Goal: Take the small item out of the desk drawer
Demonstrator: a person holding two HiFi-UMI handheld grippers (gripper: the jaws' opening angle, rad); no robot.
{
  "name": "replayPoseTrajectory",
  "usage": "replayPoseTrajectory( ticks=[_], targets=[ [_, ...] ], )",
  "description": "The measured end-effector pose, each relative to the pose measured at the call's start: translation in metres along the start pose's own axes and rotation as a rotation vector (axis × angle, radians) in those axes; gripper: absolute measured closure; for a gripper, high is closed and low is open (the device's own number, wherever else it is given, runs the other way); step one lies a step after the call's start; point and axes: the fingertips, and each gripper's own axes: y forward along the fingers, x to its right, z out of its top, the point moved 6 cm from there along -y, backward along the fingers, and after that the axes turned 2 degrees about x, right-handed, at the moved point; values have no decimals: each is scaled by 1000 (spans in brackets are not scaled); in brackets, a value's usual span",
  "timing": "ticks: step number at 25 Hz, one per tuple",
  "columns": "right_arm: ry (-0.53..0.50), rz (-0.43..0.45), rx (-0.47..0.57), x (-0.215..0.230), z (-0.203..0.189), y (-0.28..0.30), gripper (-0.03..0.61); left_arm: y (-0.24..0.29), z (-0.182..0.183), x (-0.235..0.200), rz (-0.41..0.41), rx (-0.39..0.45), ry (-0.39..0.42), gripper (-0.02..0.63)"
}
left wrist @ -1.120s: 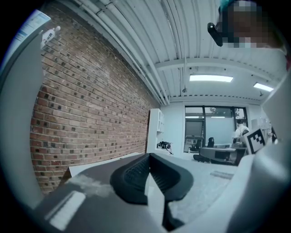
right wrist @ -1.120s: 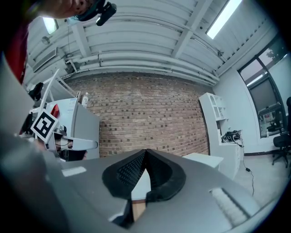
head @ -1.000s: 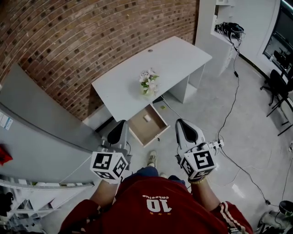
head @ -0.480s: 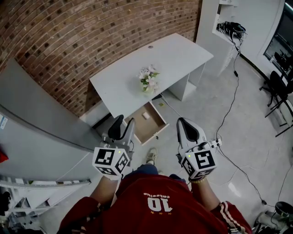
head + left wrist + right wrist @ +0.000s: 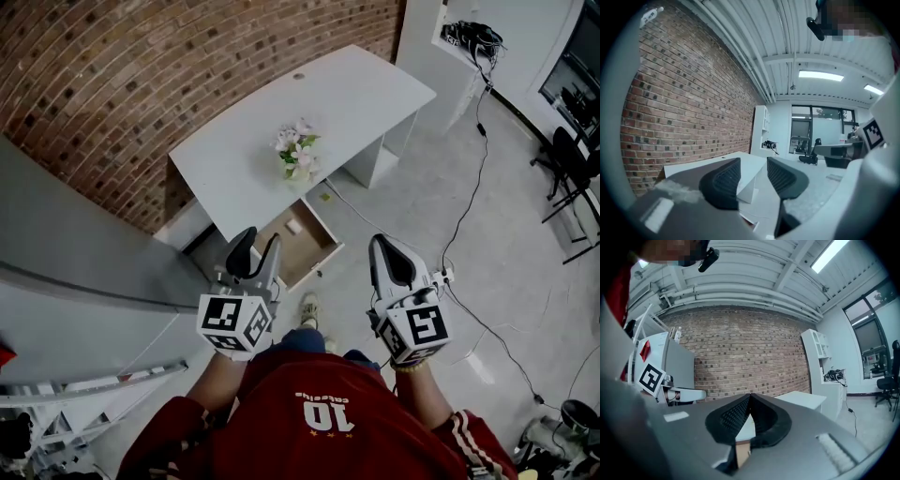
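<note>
A white desk [image 5: 309, 122] stands against the brick wall with a small bunch of flowers [image 5: 297, 156] on it. Its wooden drawer [image 5: 314, 251] is pulled open below the front edge, and a small white item [image 5: 293, 226] lies inside. My left gripper [image 5: 260, 247] hovers just short of the drawer at its left; its jaws have just been opening and stand apart with nothing between them [image 5: 752, 163]. My right gripper [image 5: 380, 248] is held right of the drawer with its pads pressed together and empty [image 5: 749, 398]. Neither gripper touches the drawer.
A grey cabinet [image 5: 66, 281] fills the left side. Cables [image 5: 469, 216] trail across the floor to the right of the desk. A white shelf unit [image 5: 450, 47] stands at the back right, office chairs [image 5: 572, 169] further right. The person's shoe [image 5: 308, 310] is below the drawer.
The left gripper's jaws went from shut to wide apart. Both grippers have come forward and lower toward the open drawer, and the desk sits nearer in view.
</note>
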Motion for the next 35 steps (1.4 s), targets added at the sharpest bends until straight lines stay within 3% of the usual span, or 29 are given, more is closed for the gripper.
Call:
replayPoseTrajectory(
  ticks=[8, 11, 18, 27, 35],
  targets=[
    [-35, 3, 19, 9, 13, 64, 577, 51, 0, -41, -26, -23, 47, 430],
    [-42, -10, 27, 12, 20, 83, 577, 66, 2, -57, -39, -34, 25, 430],
    [-77, -11, 12, 16, 15, 85, 577, 79, -19, -59, -43, -70, 31, 413],
    [-70, -5, -47, 25, -22, 35, 577, 75, -87, -36, -13, -175, 42, 413],
    [-91, -43, -57, 39, -72, 29, 576, 95, -174, -33, -24, -241, -41, 411]
  ],
)
